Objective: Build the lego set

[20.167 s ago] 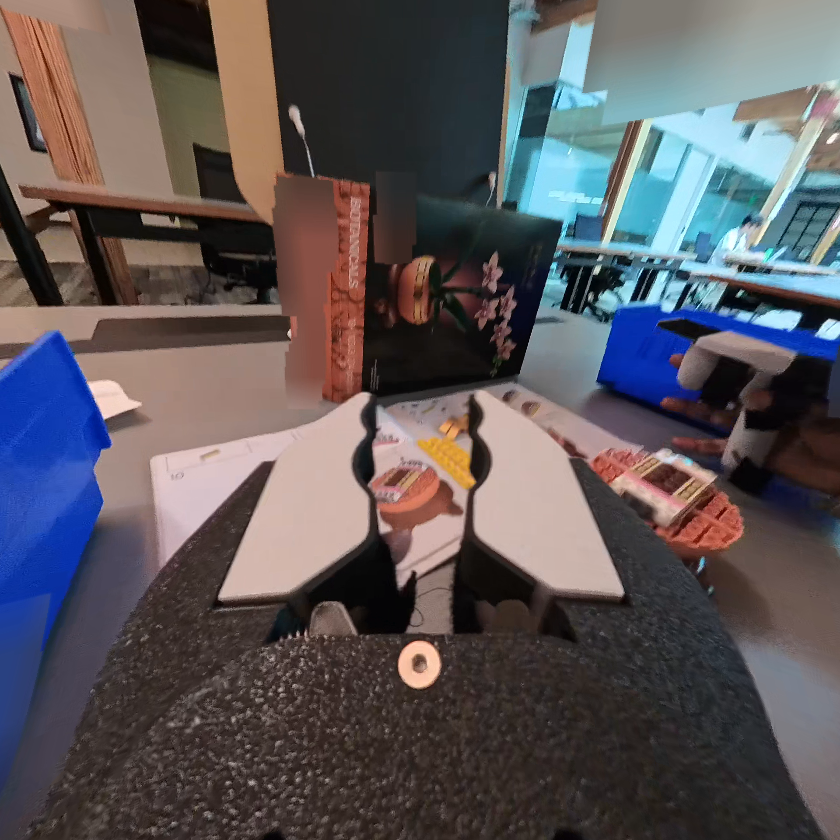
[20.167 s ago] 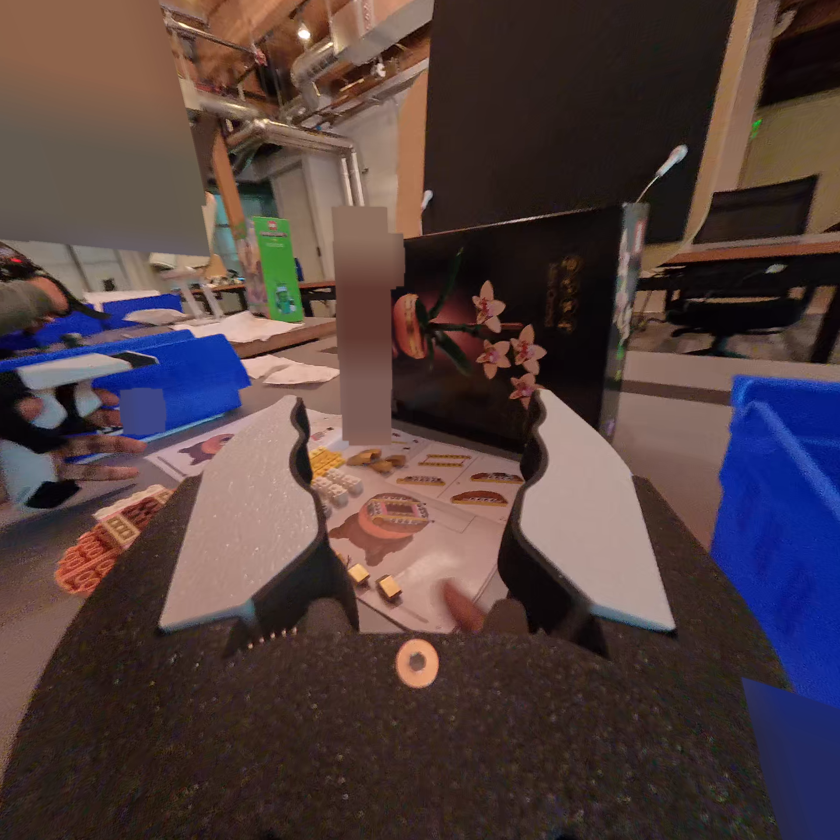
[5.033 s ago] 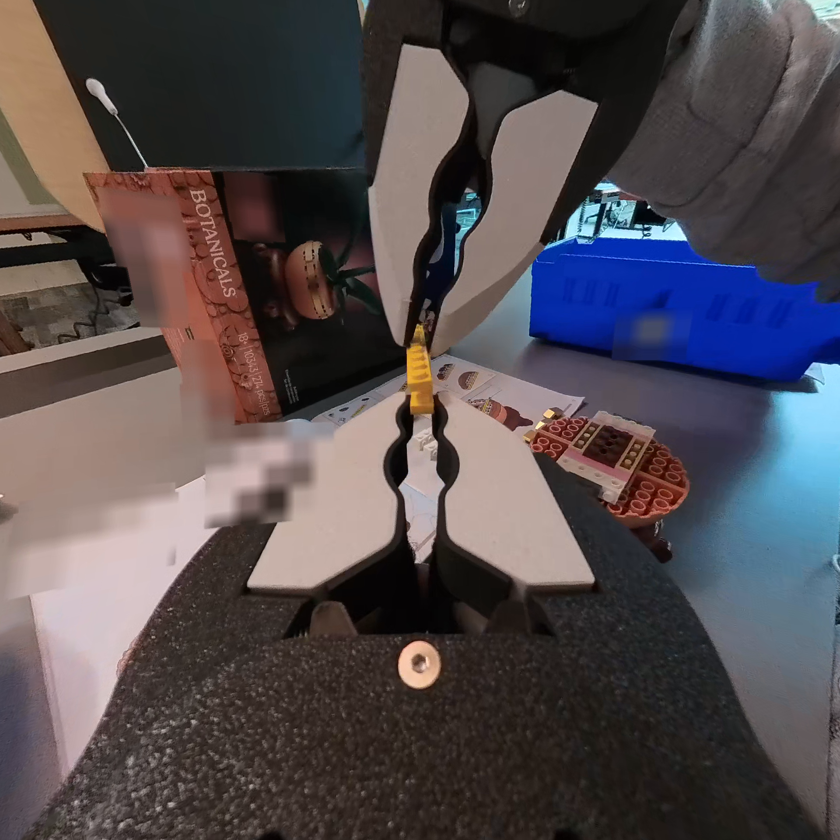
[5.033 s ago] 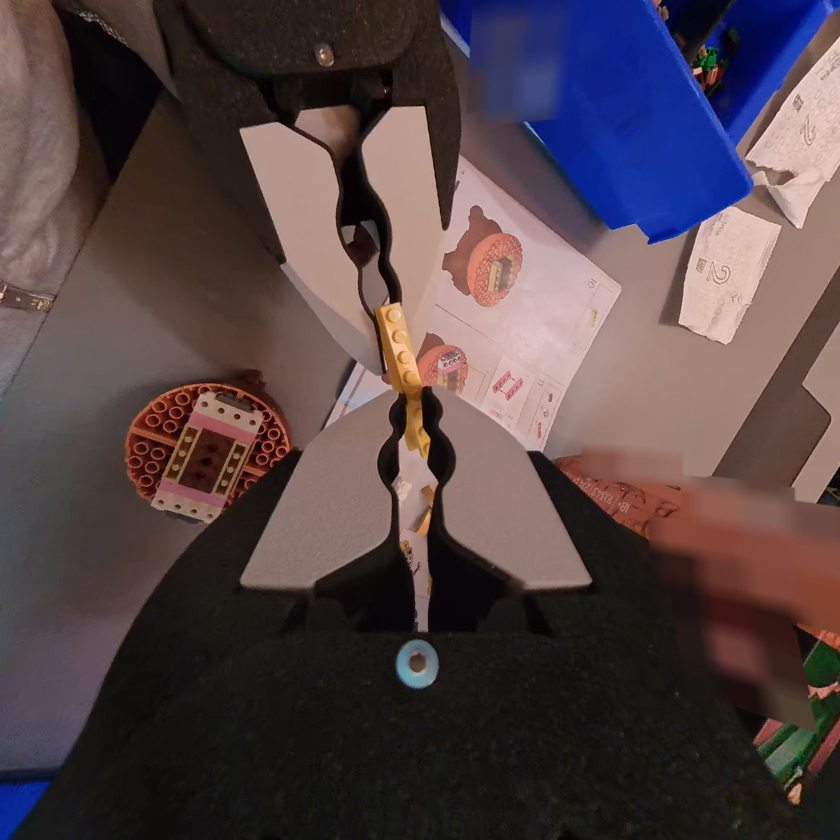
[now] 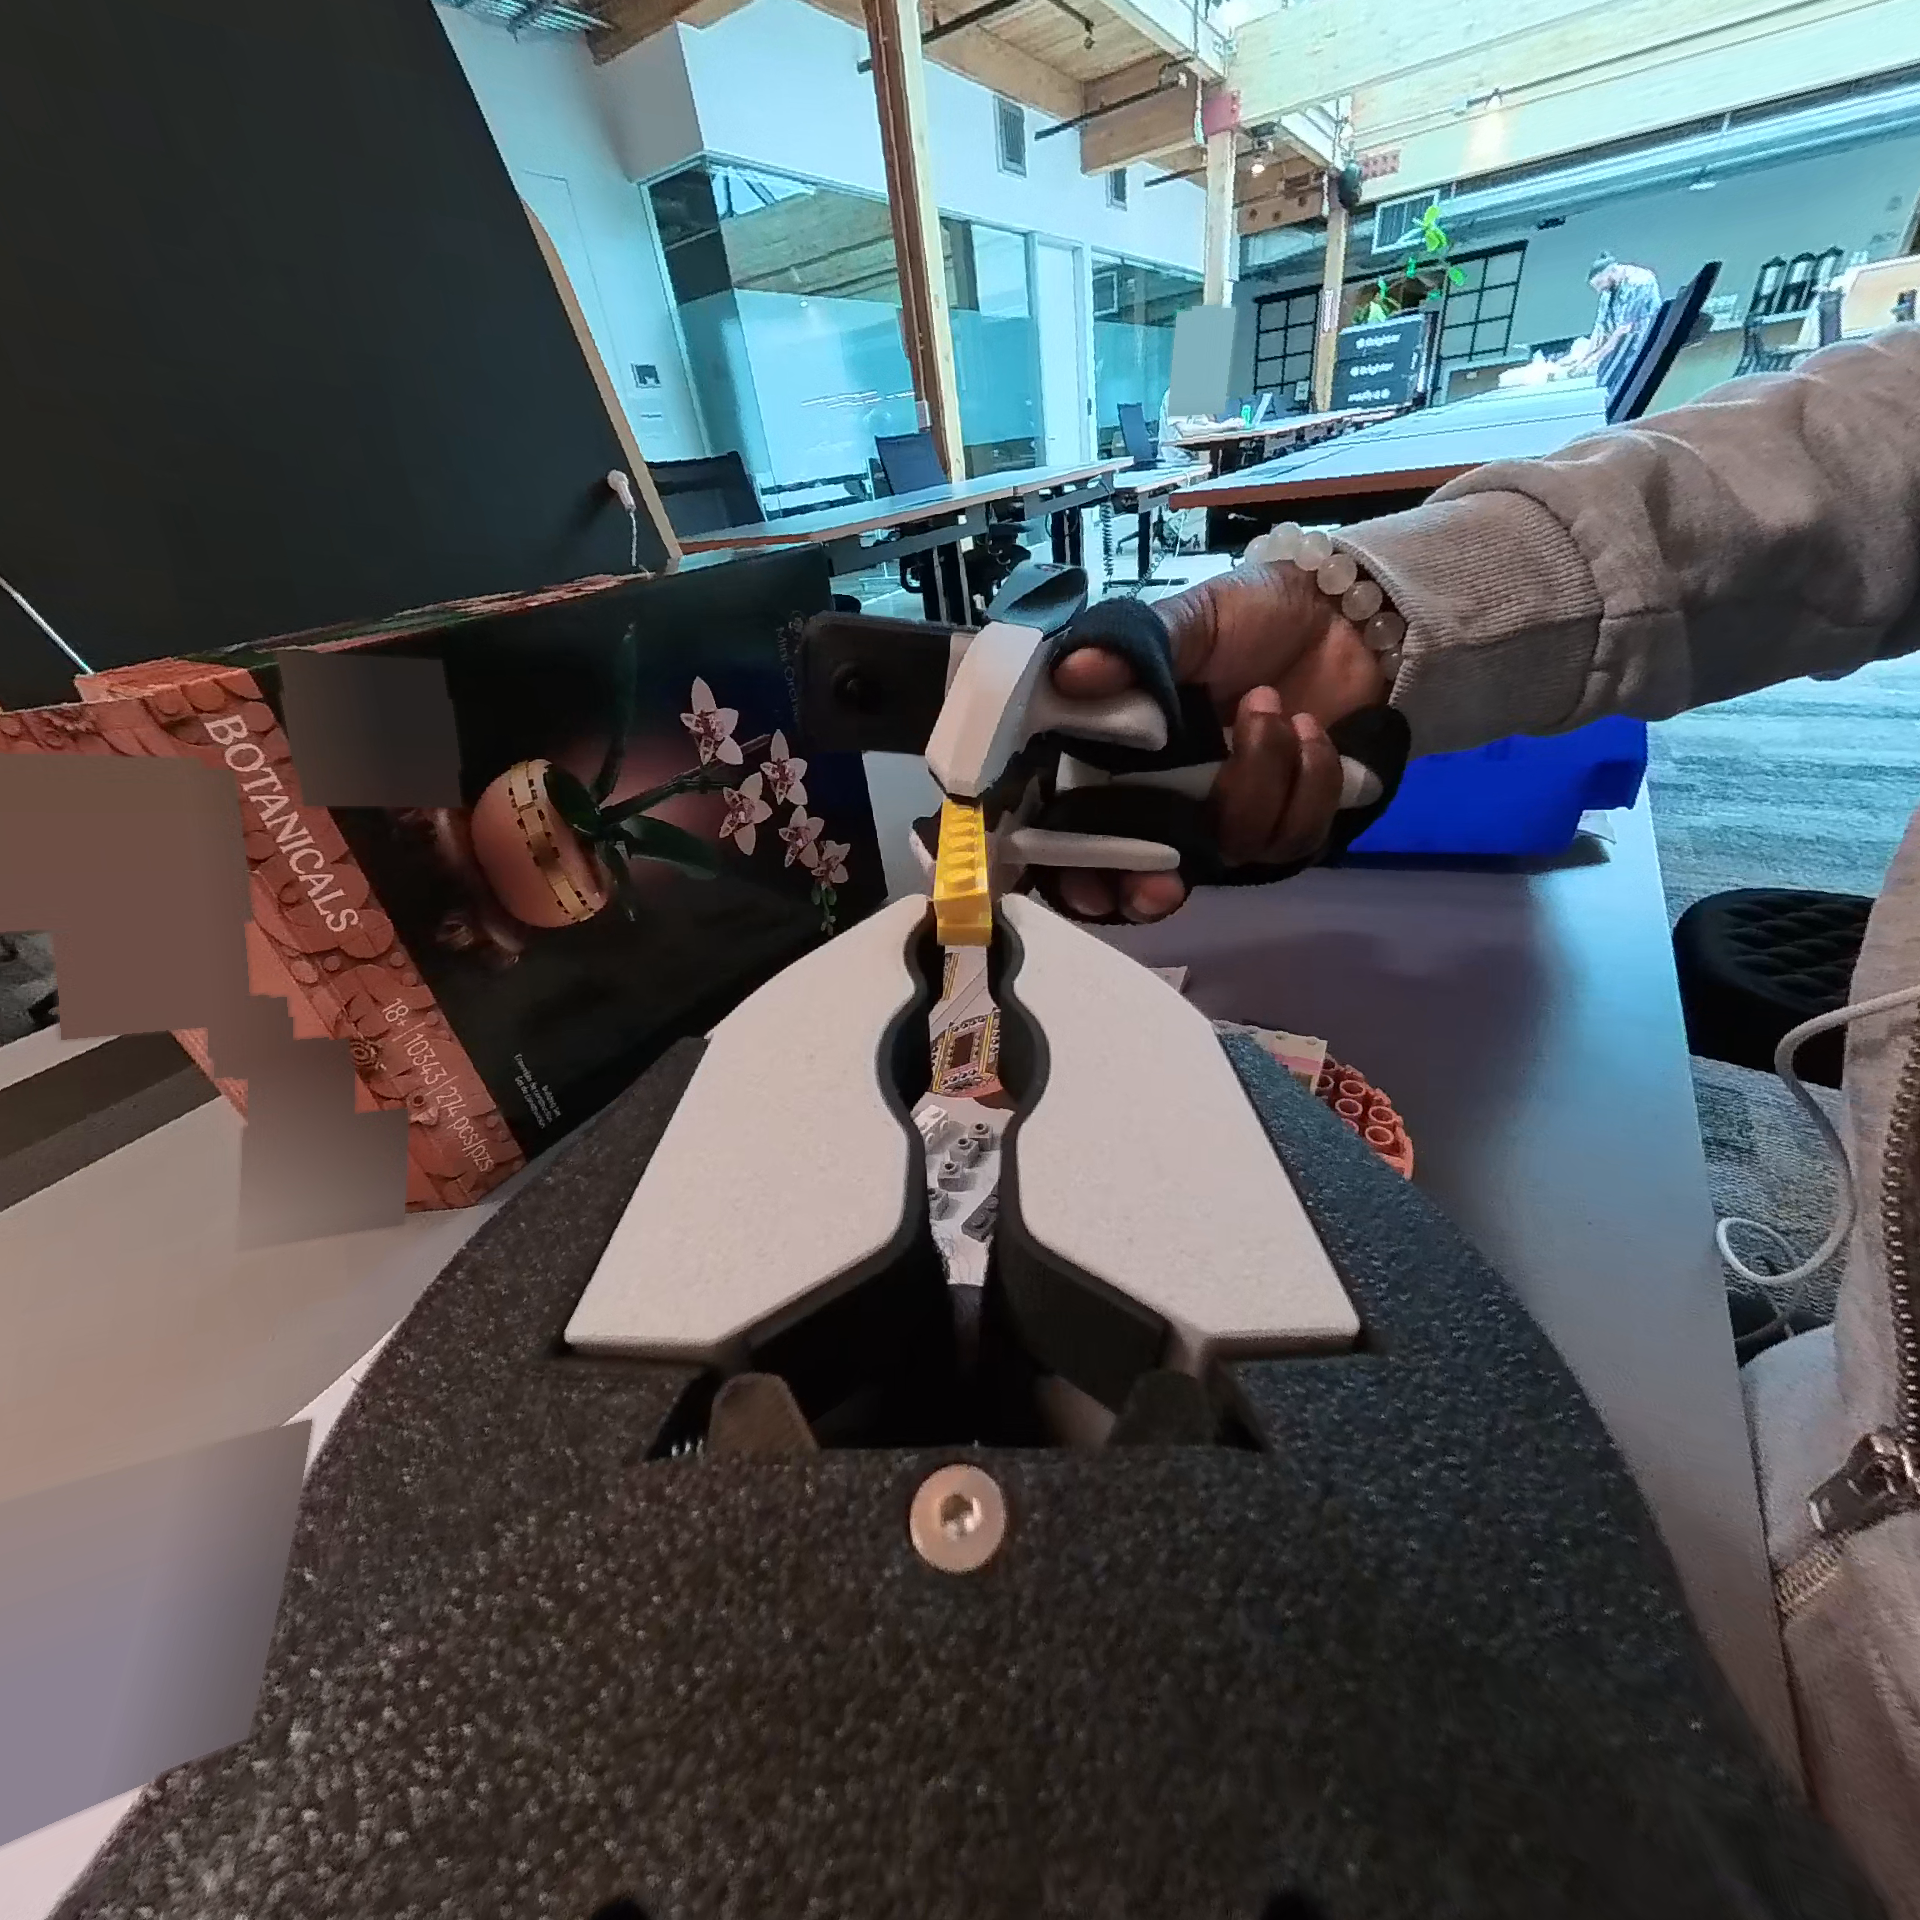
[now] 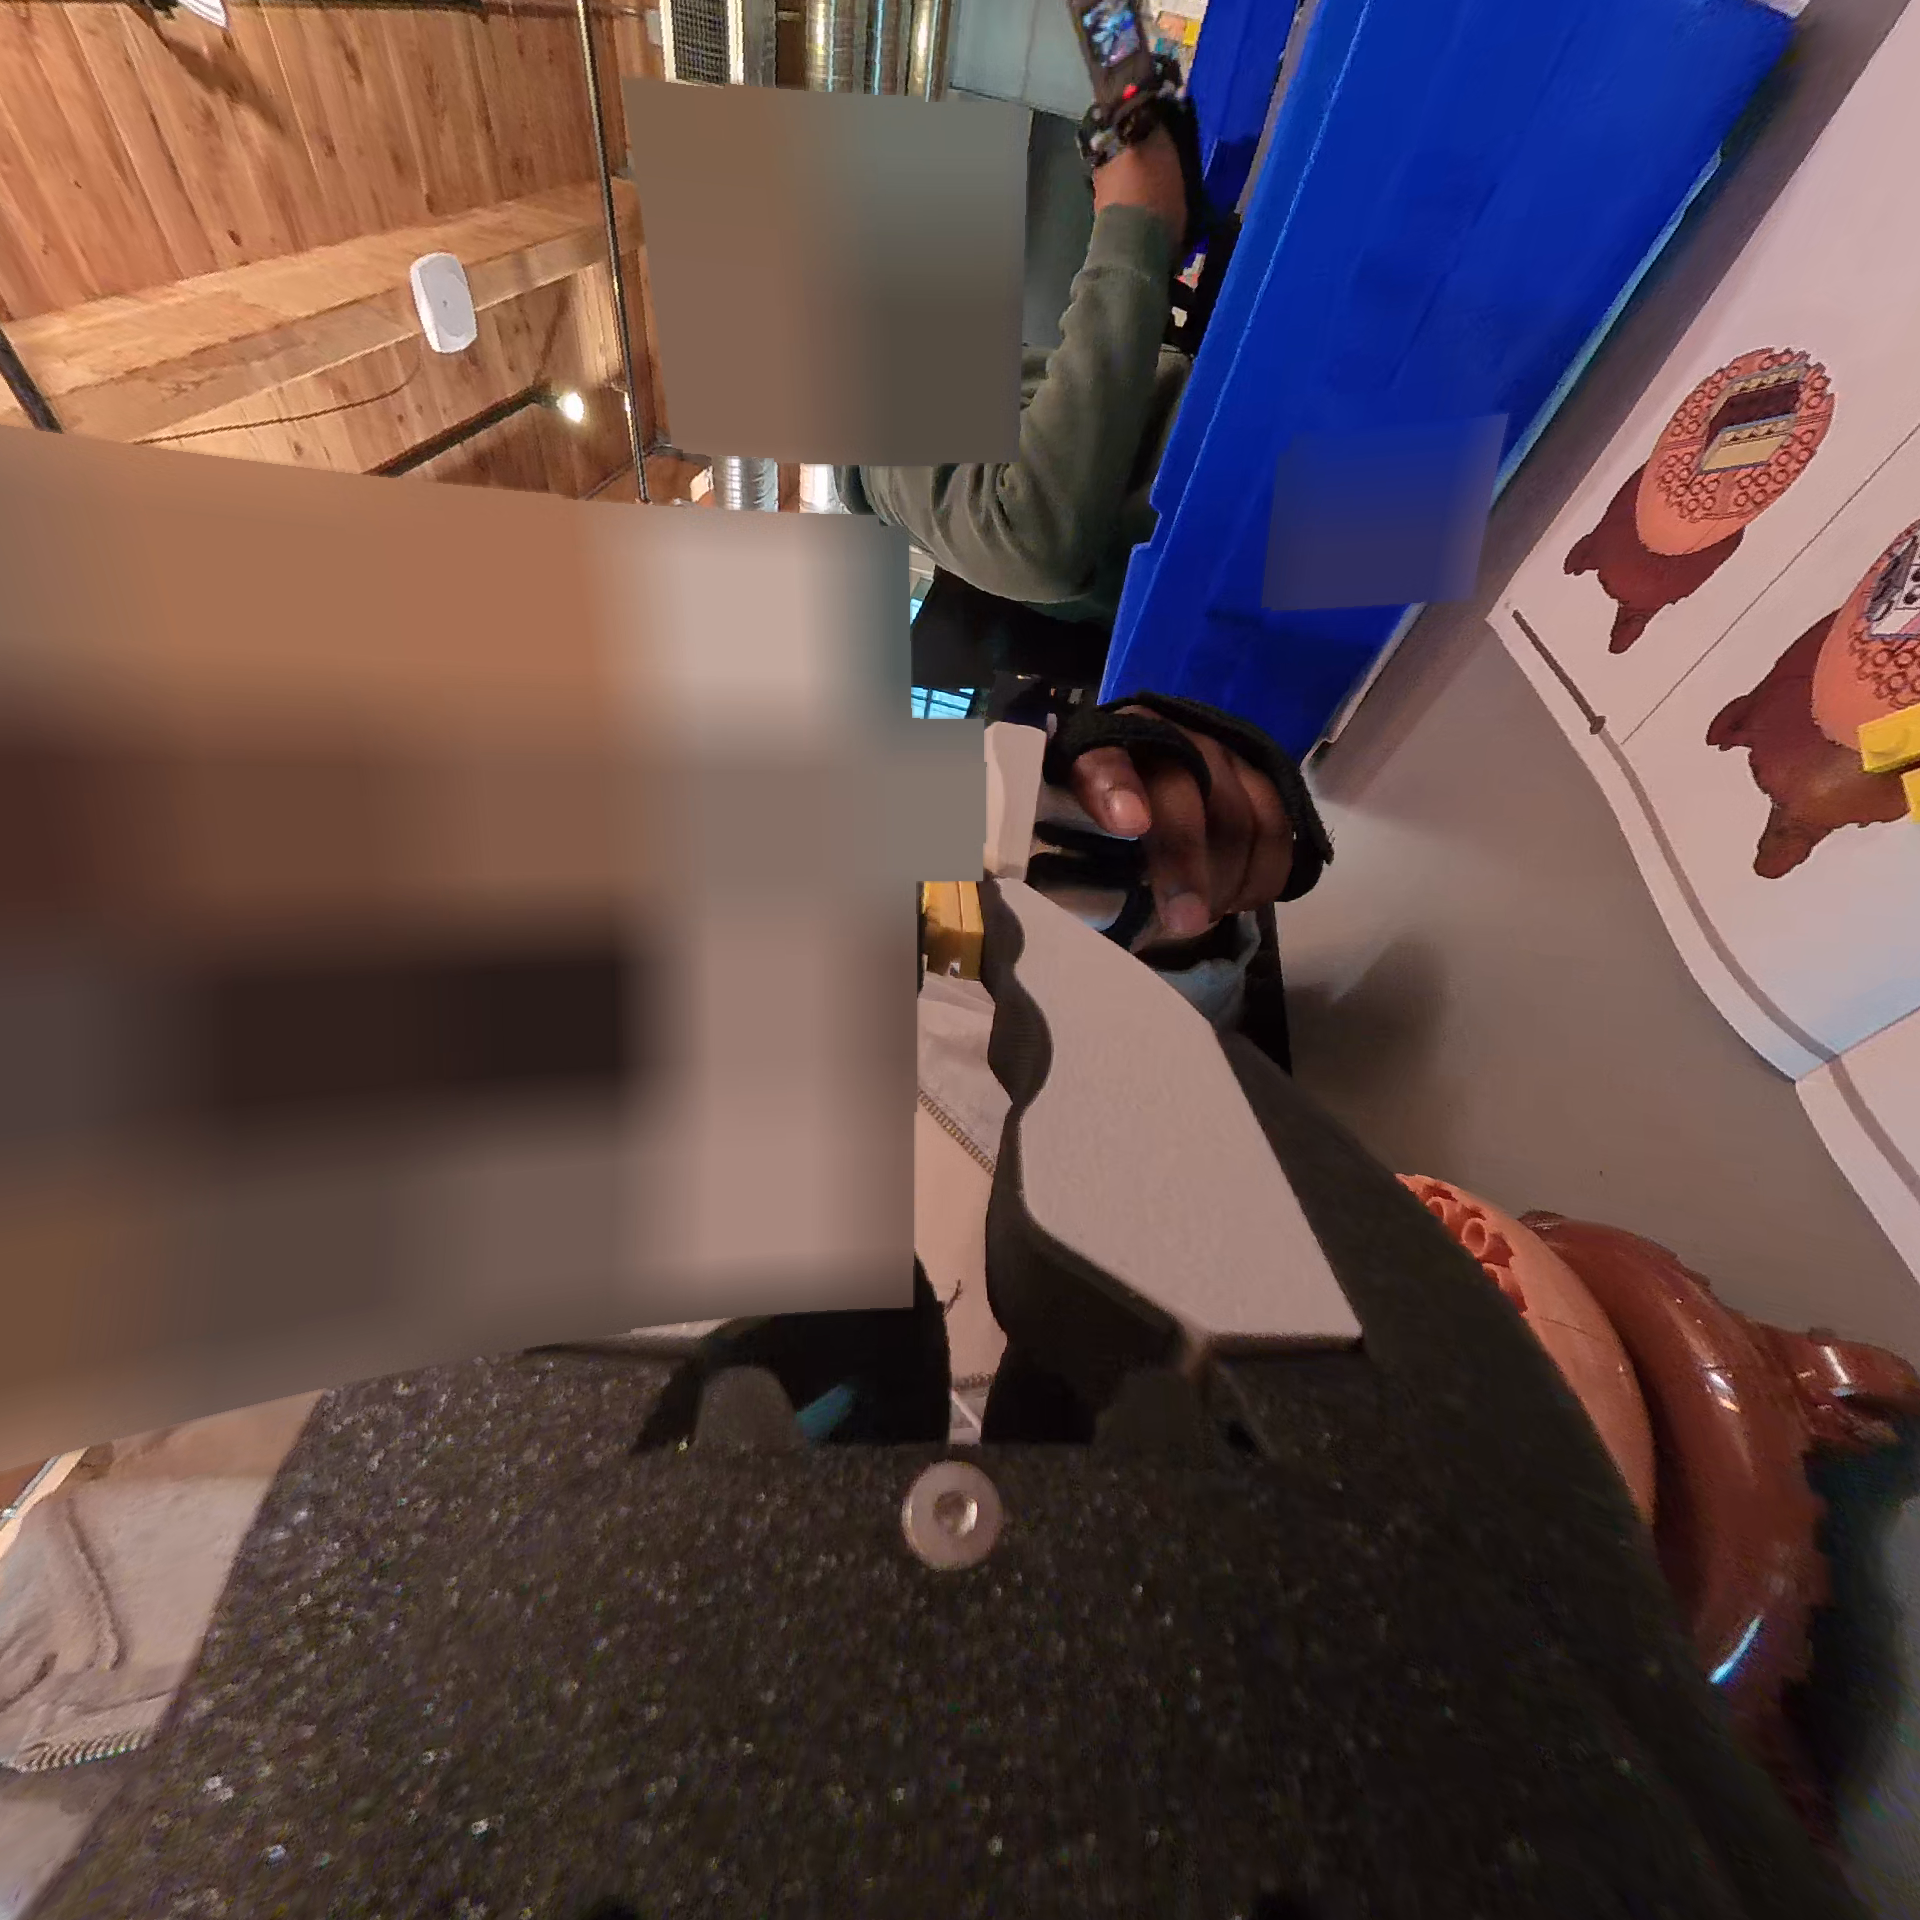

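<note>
Scene: two handheld grippers meet over a grey table [image 5: 1455,1039], passing or mating a yellow brick [image 5: 961,883] mid-air.
Brick: long, studded, held upright; lower end sits betw. the left gripper [image 5: 961,920] tips, upper end runs into the nose of the right gripper [image 5: 961,800].
Left gripper: fingers nearly together, pinching the brick's lower end; pads [image 5: 1091,997] hug it both sides.
Right gripper: comes in from the right, nose tilted down onto the brick's top. In its own view a mosaic hides one finger [image 6: 1091,1039]'s partner, and only a sliver of yellow [image 6: 951,920] shows; looks clamped on the brick, but can't tell for sure.
Right hand [image 5: 1247,727]: wrapped round the handle, strap over knuckles, wrist level, grey sleeve [image 5: 1610,582] reaching in from the right.
Left hand [image 6: 1184,821]: gripping its own handle, fingers curled, strap across the back.
Build: terracotta pot [image 6: 1714,1475] w/ studded top, on the table just beside the right gripper; booklet [image 6: 1766,623] open behind it, box [image 5: 520,883] at far left, blue bin [image 5: 1507,790] at rear.
Step, likely: hand-off or regrip of the brick before it goes on the pot.
Doing it well: keep the brick's axis straight, one gripper firm till the other has it, no twisting; release slowly so it doesn't drop.
</note>
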A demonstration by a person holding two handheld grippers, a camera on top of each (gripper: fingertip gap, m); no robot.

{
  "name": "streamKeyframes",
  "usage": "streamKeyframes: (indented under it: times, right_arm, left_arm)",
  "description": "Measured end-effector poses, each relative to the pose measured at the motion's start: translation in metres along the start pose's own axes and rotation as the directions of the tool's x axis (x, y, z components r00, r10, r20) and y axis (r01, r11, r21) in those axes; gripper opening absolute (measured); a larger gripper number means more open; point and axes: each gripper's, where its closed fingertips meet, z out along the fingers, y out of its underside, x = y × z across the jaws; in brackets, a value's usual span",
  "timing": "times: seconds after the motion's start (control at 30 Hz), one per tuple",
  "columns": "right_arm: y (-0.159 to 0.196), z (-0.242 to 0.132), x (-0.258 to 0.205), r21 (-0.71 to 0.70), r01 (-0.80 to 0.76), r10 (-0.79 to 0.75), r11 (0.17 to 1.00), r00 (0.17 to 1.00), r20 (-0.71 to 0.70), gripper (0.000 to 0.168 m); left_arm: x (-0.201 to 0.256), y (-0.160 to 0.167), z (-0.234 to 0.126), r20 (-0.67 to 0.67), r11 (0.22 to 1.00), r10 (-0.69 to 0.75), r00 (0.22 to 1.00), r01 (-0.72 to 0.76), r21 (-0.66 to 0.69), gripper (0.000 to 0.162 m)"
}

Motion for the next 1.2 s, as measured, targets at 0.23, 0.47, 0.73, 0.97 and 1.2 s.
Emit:
streamKeyframes:
  times: [0.23,0.47,0.73,0.97,1.2]
  right_arm:
    - [0.002,-0.001,-0.001,-0.004,0.170,-0.170,0.985,0.984,-0.055,0.009]
    - [0.006,-0.006,-0.013,-0.103,0.667,-0.673,0.738,0.714,-0.196,0.009]
    - [0.021,0.001,-0.032,-0.162,0.934,-0.940,0.320,0.292,-0.174,0.009]
    - [0.026,-0.002,-0.035,-0.113,0.957,-0.957,0.267,0.250,-0.149,0.009]
    - [0.034,-0.005,-0.039,-0.091,0.979,-0.979,0.183,0.172,-0.110,0.009]
  left_arm:
    - [0.002,0.002,0.000,0.001,1.000,0.000,1.000,0.000,-0.014,0.007]
    - [0.015,-0.003,-0.006,-0.133,0.965,-0.261,0.956,0.255,-0.059,0.039]
    - [0.020,-0.029,-0.010,-0.336,0.874,-0.461,0.821,0.485,-0.014,0.019]
    - [0.026,-0.034,-0.009,-0.353,0.929,-0.344,0.870,0.369,0.005,0.009]
    - [0.035,-0.039,-0.008,-0.319,0.985,-0.145,0.937,0.167,0.042,0.009]
